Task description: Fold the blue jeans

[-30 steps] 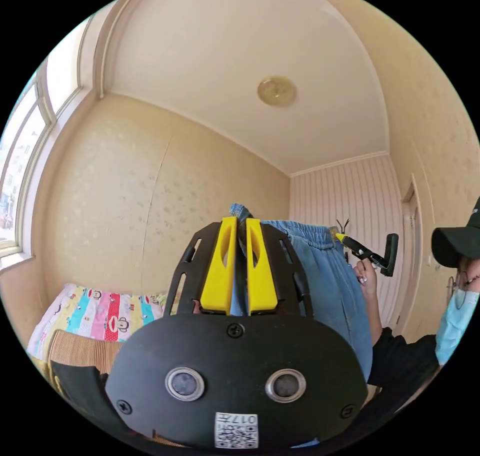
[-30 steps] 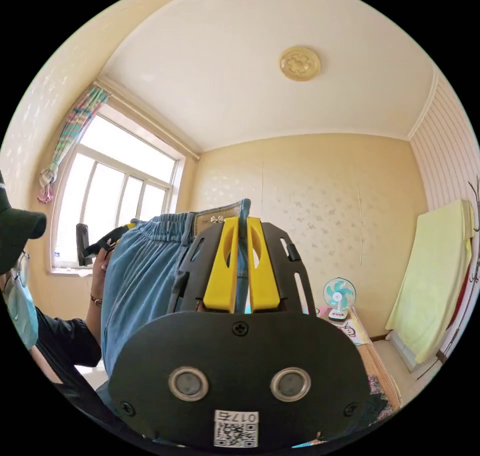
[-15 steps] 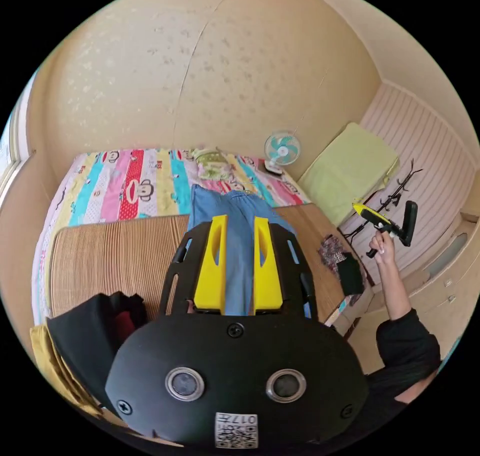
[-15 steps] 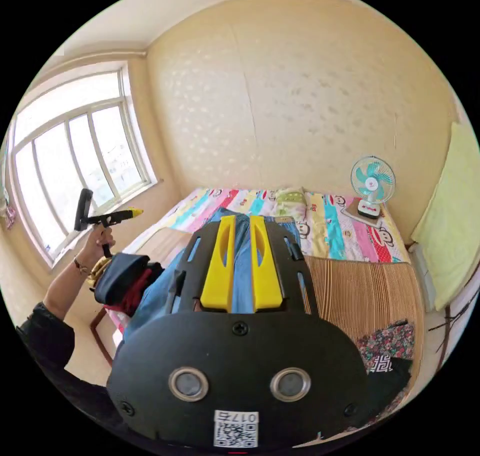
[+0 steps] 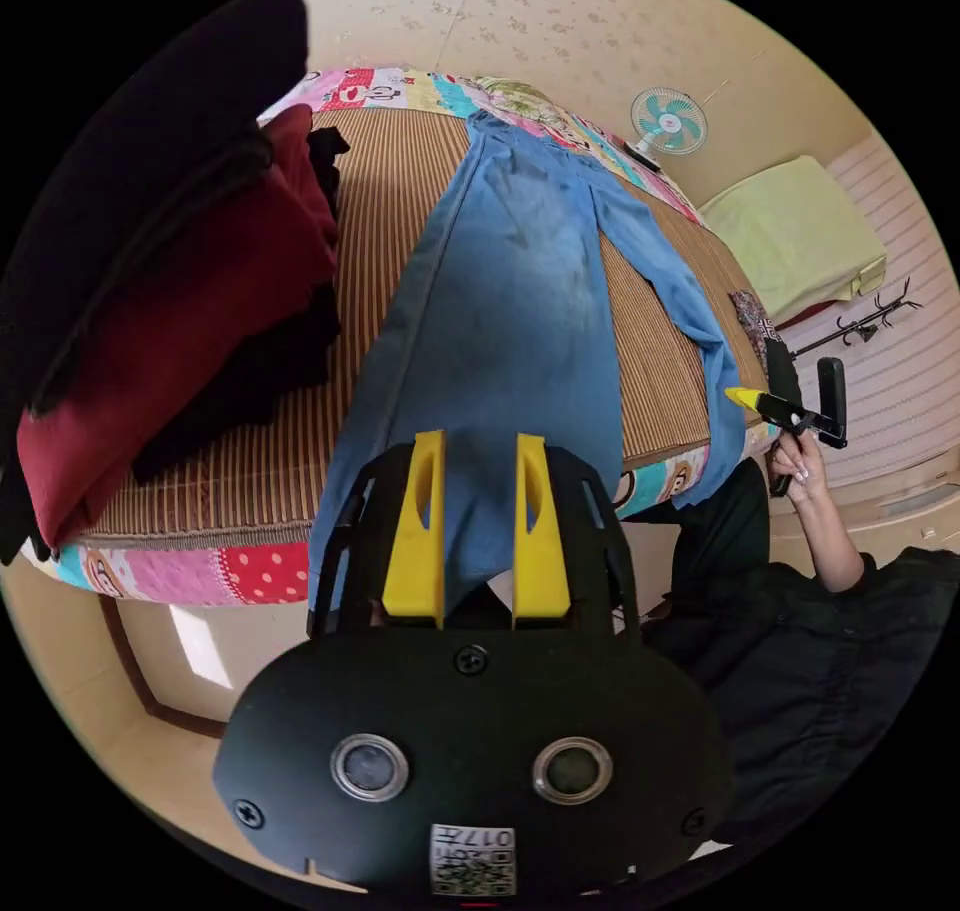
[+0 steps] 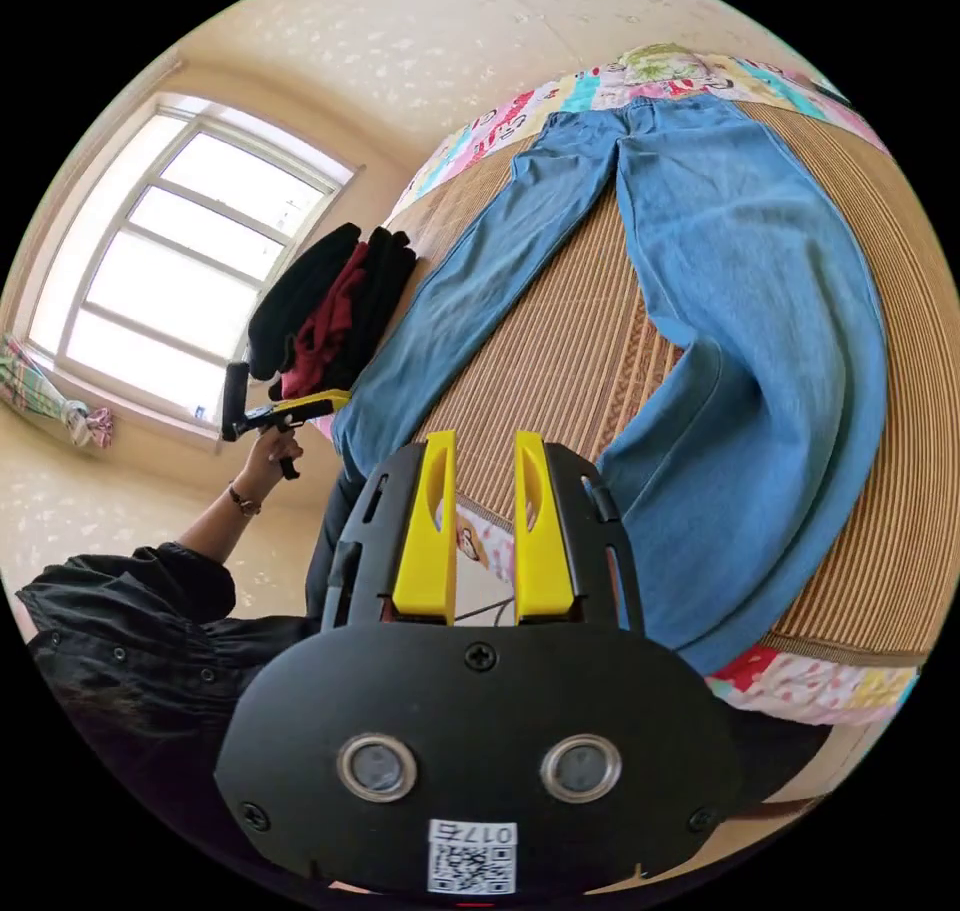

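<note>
We see the blue jeans spread flat on the bed, lying on its striped woven mat, with the two legs parted and running toward the far end where a patterned sheet shows. The near ends of the jeans hang over the bed's edge close to us.

In the left gripper view, the left gripper hovers above one leg near that edge; its yellow jaws stand apart with a clear gap, and the denim shows between them but lies below, not pinched. In the right gripper view, the right gripper hangs over the bed's edge between the two legs, jaws likewise spread and holding nothing (only mat and sheet show through the gap).

A pile of dark and red clothes sits on the bed just beside the jeans. A small fan stands near the far wall, and a window shows in the right gripper view.
</note>
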The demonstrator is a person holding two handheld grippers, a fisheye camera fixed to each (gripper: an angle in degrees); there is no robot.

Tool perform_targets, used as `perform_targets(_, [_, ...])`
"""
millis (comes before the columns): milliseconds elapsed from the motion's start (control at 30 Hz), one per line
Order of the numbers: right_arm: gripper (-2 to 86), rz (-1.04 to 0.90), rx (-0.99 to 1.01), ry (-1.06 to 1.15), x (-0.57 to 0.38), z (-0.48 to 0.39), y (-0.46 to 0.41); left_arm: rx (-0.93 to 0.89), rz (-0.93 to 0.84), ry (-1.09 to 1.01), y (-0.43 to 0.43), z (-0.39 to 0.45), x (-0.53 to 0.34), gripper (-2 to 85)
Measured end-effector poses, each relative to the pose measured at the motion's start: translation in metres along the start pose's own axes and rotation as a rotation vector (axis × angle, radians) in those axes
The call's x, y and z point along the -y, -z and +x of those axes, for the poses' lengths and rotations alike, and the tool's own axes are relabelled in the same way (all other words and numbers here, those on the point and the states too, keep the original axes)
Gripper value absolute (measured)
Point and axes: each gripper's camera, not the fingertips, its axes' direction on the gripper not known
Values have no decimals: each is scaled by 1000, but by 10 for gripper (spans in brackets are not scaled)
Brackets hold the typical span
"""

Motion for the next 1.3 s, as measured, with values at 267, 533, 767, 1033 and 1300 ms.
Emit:
perform_targets(267, [88,45,-19,-164,-72,42,21,136,-2,128,-39,61,-34,20])
perform_targets(533, [90,115,-235,-293,-133,90,97,-283,3,257,-59,105,-72,57])
perform_targets(767, [92,-27,-218,-361,-168,148,65,-393,6,-141,-64,238,-22,97])
perform_targets(1033, [27,5,-19,-332,-203,155,78,-151,-340,-299,-189,353,31,31])
perform_targets(1300, [7,210,-151,-473,-328,187,208,-707,-302,-193,-165,290,-41,-7])
